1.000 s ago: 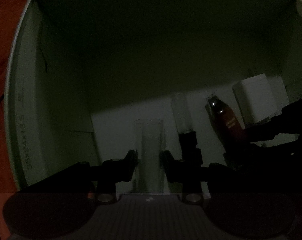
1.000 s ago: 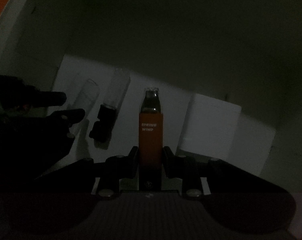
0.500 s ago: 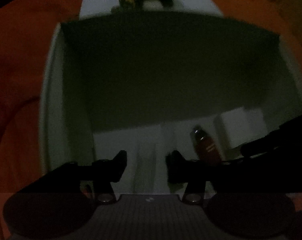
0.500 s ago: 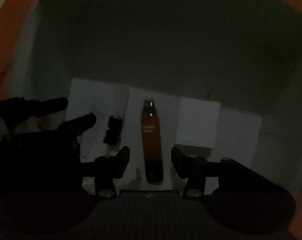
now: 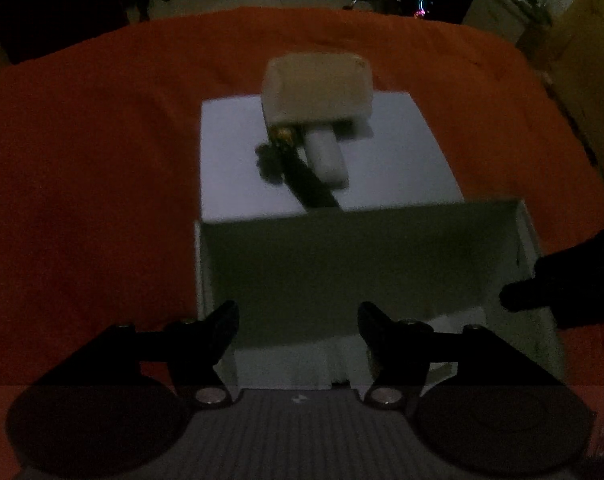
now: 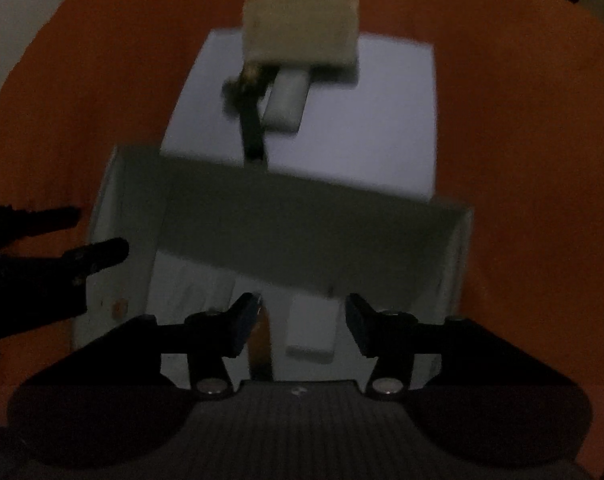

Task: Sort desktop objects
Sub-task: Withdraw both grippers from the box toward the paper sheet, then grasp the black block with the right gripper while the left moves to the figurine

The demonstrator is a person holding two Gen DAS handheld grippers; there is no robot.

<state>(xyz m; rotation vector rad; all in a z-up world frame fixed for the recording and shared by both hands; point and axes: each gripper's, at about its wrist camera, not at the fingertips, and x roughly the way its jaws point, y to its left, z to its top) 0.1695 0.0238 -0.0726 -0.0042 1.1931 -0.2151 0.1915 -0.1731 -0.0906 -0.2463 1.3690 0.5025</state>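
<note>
Grippers, left [image 5: 297, 320] and right [image 6: 302, 312], hover open and empty above the white box [image 5: 526, 240]; beyond it, on the lid [image 5: 229, 160], waits a white charger [image 5: 328, 156], seemingly light, rigid and slick, best pinched across its flat sides.

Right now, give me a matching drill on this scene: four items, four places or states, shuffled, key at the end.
Items
1. left tongs
2. orange tube
3. beige pouch
4. white charger block

Places or states
A. on the far end of the box lid
B. flat on the floor of the white box, right of the tube
C. open, nothing between them, above the box
D. on the box floor, just inside the right tongs' left finger

Pairs: 1-C, 2-D, 3-A, 4-B
</note>
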